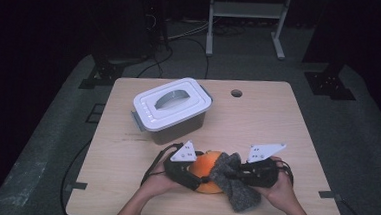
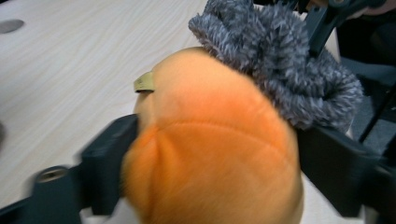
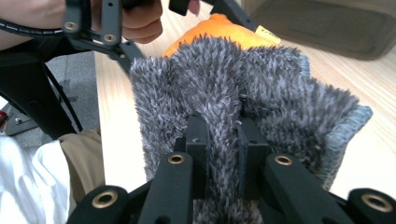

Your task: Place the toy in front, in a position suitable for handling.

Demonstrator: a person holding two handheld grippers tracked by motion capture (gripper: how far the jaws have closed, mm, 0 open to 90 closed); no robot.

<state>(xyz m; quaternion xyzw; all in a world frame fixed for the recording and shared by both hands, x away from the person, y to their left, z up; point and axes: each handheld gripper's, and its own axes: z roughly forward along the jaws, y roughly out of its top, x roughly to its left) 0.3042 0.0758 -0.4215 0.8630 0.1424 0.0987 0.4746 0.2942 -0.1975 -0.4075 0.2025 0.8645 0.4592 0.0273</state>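
Pale wooden table (image 1: 257, 121) — left gripper (image 1: 193, 174) clamping orange plush ball (image 1: 206, 167) steady, right gripper (image 1: 234, 176) pinching grey fuzzy cloth (image 1: 236, 188) against it — apparently for wiping.

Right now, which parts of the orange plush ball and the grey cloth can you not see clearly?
- Orange plush ball: right side hidden by fuzzy grey cloth, high view.
- Ball's small yellow tag: blurred, unreadable, left gripper view.
- Cloth's lower end: cut by bottom edge, behind right tongs, right gripper view.
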